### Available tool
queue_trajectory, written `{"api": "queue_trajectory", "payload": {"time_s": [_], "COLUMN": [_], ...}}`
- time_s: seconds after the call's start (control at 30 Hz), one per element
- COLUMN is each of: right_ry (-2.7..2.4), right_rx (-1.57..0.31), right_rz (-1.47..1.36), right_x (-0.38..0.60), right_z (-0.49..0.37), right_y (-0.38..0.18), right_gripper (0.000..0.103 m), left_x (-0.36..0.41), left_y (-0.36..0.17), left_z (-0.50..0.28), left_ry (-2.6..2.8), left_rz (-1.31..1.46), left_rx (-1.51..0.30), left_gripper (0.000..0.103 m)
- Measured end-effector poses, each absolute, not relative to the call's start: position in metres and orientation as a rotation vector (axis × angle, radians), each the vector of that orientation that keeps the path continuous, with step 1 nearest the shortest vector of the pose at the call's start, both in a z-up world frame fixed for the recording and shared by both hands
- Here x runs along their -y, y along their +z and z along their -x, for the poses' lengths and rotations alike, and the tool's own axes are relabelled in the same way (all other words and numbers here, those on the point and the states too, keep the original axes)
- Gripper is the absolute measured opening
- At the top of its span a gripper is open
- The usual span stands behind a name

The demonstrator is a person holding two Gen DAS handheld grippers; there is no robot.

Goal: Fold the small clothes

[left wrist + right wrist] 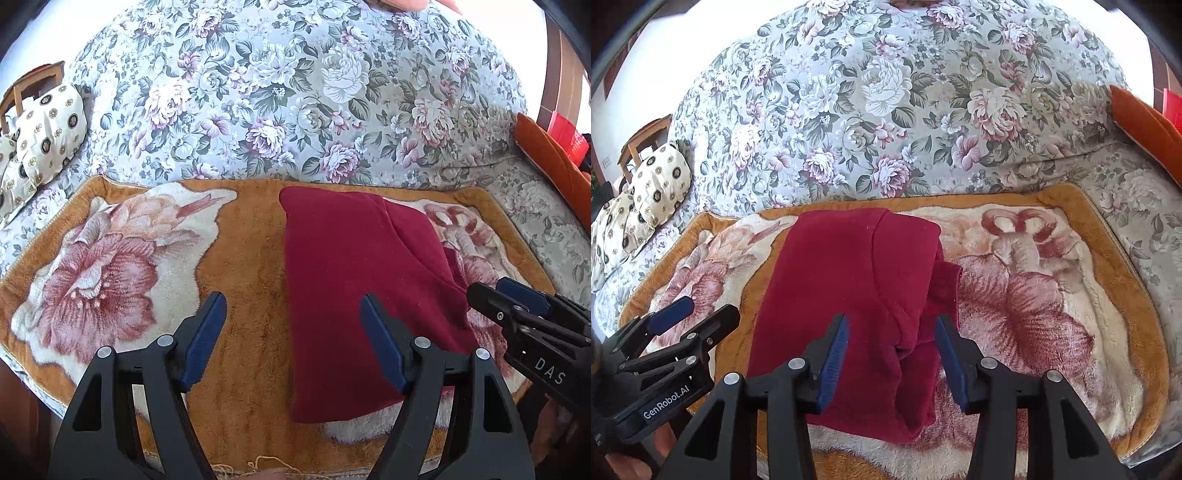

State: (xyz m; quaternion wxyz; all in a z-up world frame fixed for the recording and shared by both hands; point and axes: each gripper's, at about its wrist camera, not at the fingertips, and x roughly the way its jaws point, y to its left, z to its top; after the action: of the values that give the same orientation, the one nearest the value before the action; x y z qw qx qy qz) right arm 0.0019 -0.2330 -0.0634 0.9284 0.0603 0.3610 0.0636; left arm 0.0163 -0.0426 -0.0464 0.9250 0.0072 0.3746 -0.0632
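Left wrist view: your left gripper (pixel 293 341) hangs spread wide over the plush blanket (pixel 240 295), the folded red garment (pixel 351 288) lying under its right finger. Right wrist view: your right gripper (pixel 892 363) is spread above the garment's (pixel 857 288) near edge, pinching nothing.

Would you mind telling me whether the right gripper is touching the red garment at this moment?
Cannot tell. In the right wrist view the right gripper is open, straddling a bunched fold of the red garment, but neither view plainly shows contact or a gap.
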Motion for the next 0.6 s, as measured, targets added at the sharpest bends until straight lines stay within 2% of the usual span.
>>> {"api": "queue_trajectory", "payload": {"time_s": [0.6], "right_ry": [0.104], "right_rx": [-0.748], "right_rz": [-0.138], "right_x": [0.2434], "right_z": [-0.0083], "right_y": [-0.0642], "right_gripper": [0.049], "left_x": [0.0446], "left_y": [-0.0439], "left_z": [-0.0189], "left_ry": [-0.128], "left_rz": [-0.033], "left_rx": [-0.767], "left_gripper": [0.075]}}
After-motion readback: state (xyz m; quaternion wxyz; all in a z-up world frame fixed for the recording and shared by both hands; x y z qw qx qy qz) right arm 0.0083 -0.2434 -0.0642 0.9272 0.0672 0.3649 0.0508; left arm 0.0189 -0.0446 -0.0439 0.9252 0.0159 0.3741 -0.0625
